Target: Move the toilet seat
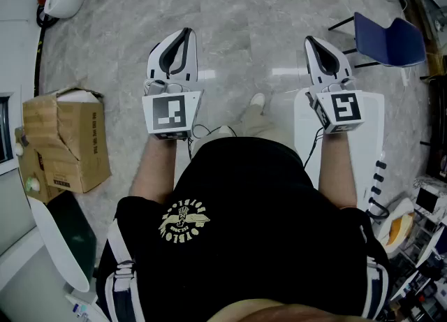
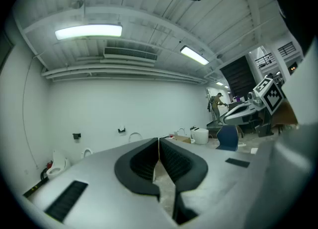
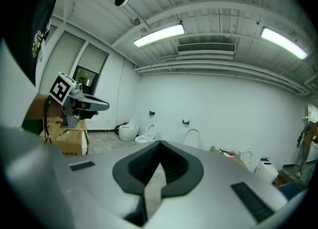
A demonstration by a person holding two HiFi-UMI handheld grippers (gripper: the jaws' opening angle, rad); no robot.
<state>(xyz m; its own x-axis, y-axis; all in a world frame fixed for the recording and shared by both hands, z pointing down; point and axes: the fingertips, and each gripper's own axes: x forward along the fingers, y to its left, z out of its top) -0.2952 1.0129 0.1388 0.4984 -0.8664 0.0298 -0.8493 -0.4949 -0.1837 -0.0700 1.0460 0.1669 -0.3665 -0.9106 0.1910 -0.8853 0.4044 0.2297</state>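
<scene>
Meanwhile, the white-and-black left gripper [image 1: 185, 32] and right gripper [image 1: 310, 40] are being held with jaws pressed together, empty, risking shoving the smooth white plastic toilet seat [image 1: 374, 147].

Bare floor [image 1: 244, 34] lies open at upper centre; a cardboard box [image 1: 63, 142] crowds the left; a blue chair [image 1: 387, 40] blocks upper right.

Cardboard box [image 1: 66, 142], blue chair [image 1: 391, 42]
</scene>
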